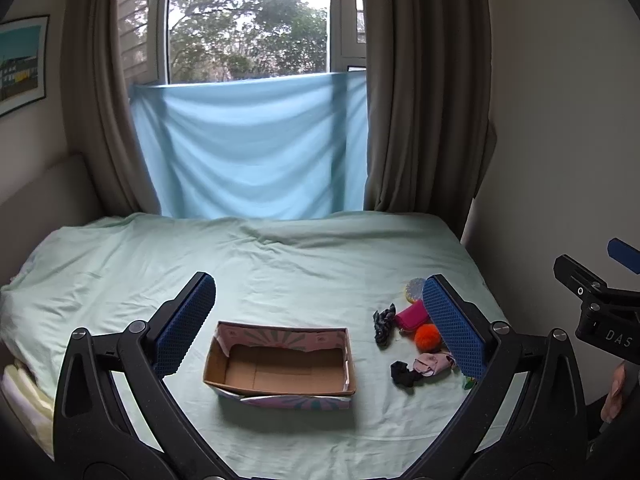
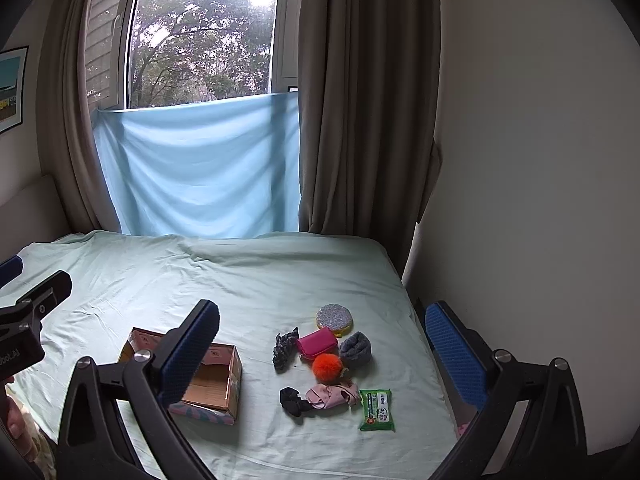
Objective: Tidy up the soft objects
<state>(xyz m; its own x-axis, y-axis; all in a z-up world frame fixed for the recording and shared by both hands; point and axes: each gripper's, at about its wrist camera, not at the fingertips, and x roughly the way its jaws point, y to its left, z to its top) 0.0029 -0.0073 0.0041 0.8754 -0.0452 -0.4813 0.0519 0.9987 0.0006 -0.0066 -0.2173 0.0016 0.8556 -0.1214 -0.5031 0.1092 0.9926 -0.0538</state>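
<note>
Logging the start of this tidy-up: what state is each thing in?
Cardboard box: open, empty.
Left gripper: open, holding nothing.
Right gripper: open, holding nothing.
Wipes pack: lying flat, flap shut.
Pink pouch: closed.
Curtains: drawn apart.

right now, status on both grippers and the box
Left gripper and right gripper open, empty. Open cardboard box empty on bed. Orange fluffy pompom and other pile items loose beside it. Nothing blocking.

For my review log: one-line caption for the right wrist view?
Open tongs above a bed, small soft items beside an empty cardboard box.
</note>
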